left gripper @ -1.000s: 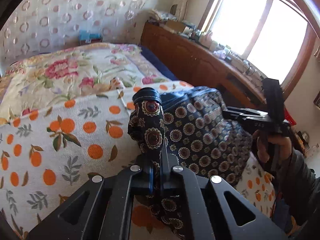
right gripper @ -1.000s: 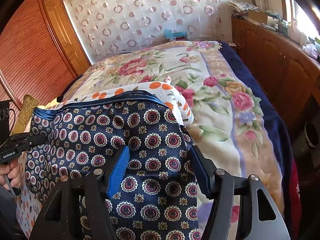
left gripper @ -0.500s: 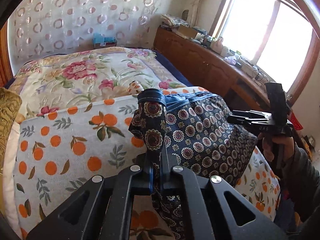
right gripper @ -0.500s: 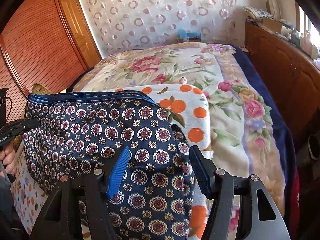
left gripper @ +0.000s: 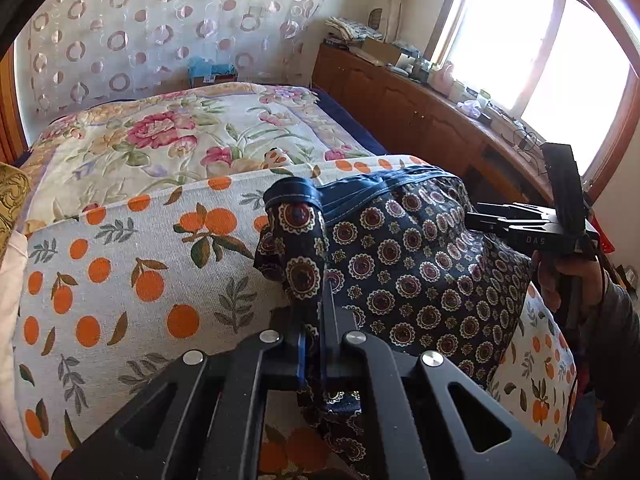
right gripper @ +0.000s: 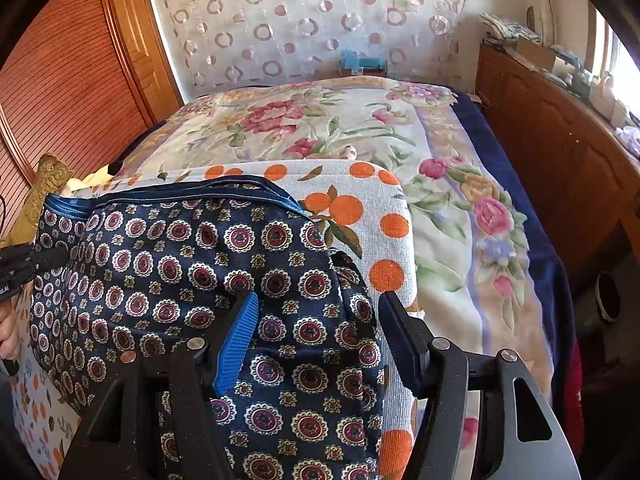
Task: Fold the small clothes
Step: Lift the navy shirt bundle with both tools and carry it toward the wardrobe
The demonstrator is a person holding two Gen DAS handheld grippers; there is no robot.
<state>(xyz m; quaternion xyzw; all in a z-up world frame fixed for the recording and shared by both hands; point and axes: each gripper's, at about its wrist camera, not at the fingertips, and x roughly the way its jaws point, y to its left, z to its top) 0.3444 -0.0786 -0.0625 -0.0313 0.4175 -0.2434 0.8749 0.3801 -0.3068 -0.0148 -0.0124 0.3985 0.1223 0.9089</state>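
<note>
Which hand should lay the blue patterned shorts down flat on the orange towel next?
Probably left. The left gripper is shut tight on a bunch of the shorts, so it can steer them onto the towel. The right gripper is wide open, with cloth only draped between its fingers.

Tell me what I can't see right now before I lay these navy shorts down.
- Lower part of the navy patterned shorts: cut off by the bottom edge and gripper bodies in both wrist views.
- Right gripper: jaws wide apart around bunched cloth; pad contact is hidden by the fabric.
- Orange-print towel: the stretch beneath the shorts is covered.
- Items on the wooden counter: too small, washed out by window glare.
</note>
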